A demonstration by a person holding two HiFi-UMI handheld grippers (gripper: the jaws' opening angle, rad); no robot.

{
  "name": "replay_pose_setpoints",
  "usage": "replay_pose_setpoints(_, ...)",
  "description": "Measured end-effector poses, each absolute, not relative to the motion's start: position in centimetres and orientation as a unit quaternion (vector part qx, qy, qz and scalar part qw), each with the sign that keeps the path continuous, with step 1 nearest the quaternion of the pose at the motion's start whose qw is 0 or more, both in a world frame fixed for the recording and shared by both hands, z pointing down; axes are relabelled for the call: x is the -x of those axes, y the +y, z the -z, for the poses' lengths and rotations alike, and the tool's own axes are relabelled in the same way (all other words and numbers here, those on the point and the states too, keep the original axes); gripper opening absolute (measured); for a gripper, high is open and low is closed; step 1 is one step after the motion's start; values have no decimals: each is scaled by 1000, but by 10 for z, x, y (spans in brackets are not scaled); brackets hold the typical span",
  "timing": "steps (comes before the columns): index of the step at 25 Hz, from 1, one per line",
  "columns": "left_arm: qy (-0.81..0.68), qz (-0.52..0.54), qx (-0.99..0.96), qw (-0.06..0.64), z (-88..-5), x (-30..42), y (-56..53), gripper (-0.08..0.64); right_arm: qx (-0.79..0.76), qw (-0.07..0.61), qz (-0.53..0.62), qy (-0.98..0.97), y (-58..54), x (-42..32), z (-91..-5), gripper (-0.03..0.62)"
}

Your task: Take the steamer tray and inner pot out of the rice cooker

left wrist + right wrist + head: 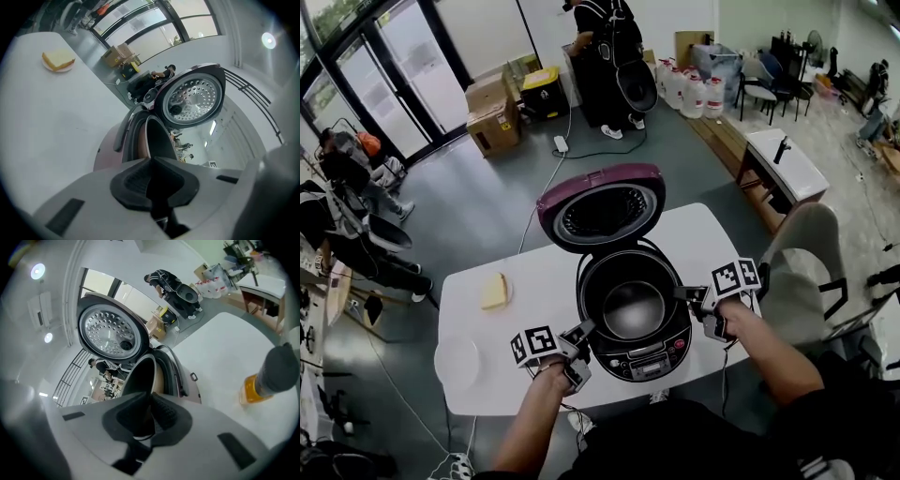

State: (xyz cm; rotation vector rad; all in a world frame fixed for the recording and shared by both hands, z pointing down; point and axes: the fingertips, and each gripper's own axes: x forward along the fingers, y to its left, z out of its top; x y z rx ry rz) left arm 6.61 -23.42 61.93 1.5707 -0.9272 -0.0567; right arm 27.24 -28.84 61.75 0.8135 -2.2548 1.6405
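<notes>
Table (534, 291): white, with open floor all round it. The rice cooker (642, 364) sits at the near middle, control panel toward me. Its maroon lid (600, 211) is thrown back and stands up behind the opening, perforated inner plate facing forward.

Left part of the table: a yellow wedge on a small plate (58, 61), well apart from the cooker. A white round dish (457, 361) lies near the left corner. Whether that is the steamer tray I cannot tell.

Right of the cooker: an amber bottle with a dark cap (272, 376) stands on the table near the right gripper's side, apart from the cooker body.

Beyond the table: cardboard boxes (492, 112), water jugs (694, 89), a standing person (605, 56), and a grey chair (802, 253) just off the table's right edge.

Inner pot (633, 305): seated in the cooker body, dark inside with a shiny bottom, its rim showing just above the cooker's collar.

Left gripper (152, 164): at the pot's left side, angled downward. The jaws are clenched nearly together, and the thin pot rim runs straight in between the ribbed pads.

Right gripper (149, 401): mirrored on the pot's right side, jaws likewise pinched onto the rim, with the pot wall rising just ahead of them.

Both hands are level with each other across the opening.
</notes>
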Motion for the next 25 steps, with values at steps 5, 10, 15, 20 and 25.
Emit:
replay_pose_setpoints(5,-395,38,-709,583,-585,-65,-228,15,-283,94,-514,-804,-285,-270,-574,29)
replay_pose_setpoints(10,-388,53,-748,535,-531,-58,-219,21,-281,50,-465,-838,-272,-262,-511,35)
replay_pose_setpoints(15,-401,70,-780,475,-483,-27,-209,31,-274,30,-395,-876,-260,-232,-451,40)
replay_pose_setpoints(20,-422,90,-787,440,-454,22,-196,31,-279,28,-343,-896,-252,-182,-417,40)
replay_pose_setpoints(25,-454,109,-781,414,-432,82,-180,29,-275,36,-333,-901,-246,-123,-408,37)
